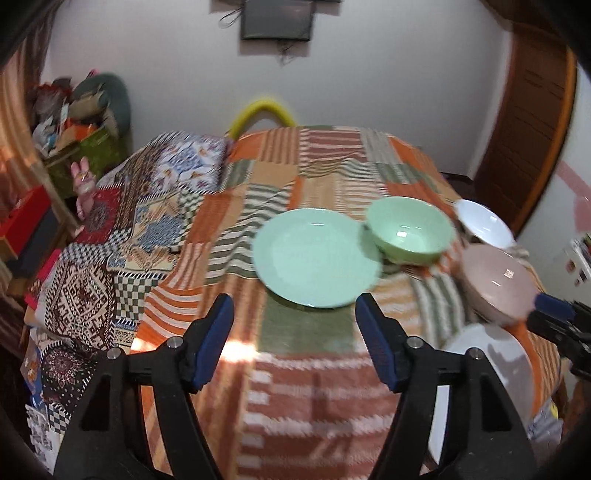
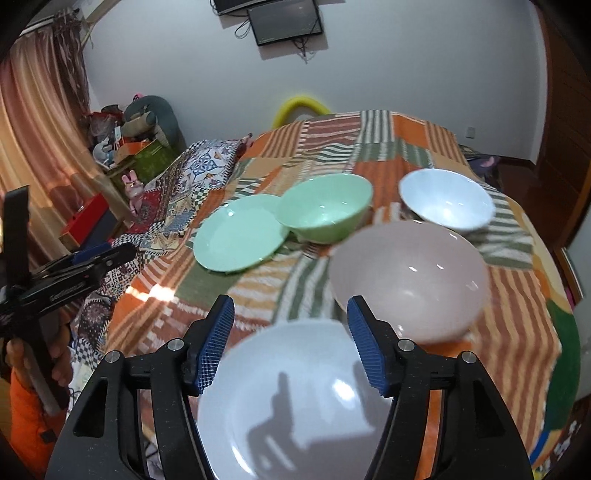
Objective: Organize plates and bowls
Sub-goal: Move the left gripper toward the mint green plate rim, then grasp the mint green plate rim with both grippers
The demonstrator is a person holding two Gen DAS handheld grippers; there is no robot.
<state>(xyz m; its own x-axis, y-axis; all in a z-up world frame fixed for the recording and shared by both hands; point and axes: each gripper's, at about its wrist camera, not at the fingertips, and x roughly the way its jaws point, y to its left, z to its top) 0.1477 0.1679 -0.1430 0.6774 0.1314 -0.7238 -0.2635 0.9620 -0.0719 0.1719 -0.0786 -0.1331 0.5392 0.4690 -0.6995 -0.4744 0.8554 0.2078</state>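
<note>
A green plate is touched by a green bowl; a white bowl, pink bowl and white plate are set upright nearby.

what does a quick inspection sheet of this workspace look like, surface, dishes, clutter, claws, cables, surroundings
surface: patchwork striped blanket over a bed, rumpled, with a sunlit patch near the left claw.
job's things: green plate with green bowl at its right edge; white bowl behind pink bowl; white plate nearest. All upright and empty.
clutter: patterned pillow on the blanket's left side.
grippers: left claw open, holding nothing, aimed at the green plate; right claw open over the white plate, holding nothing.
cables: loose cords hang around the wall screen.
surroundings: curtain, piled shelf, wooden door.
</note>
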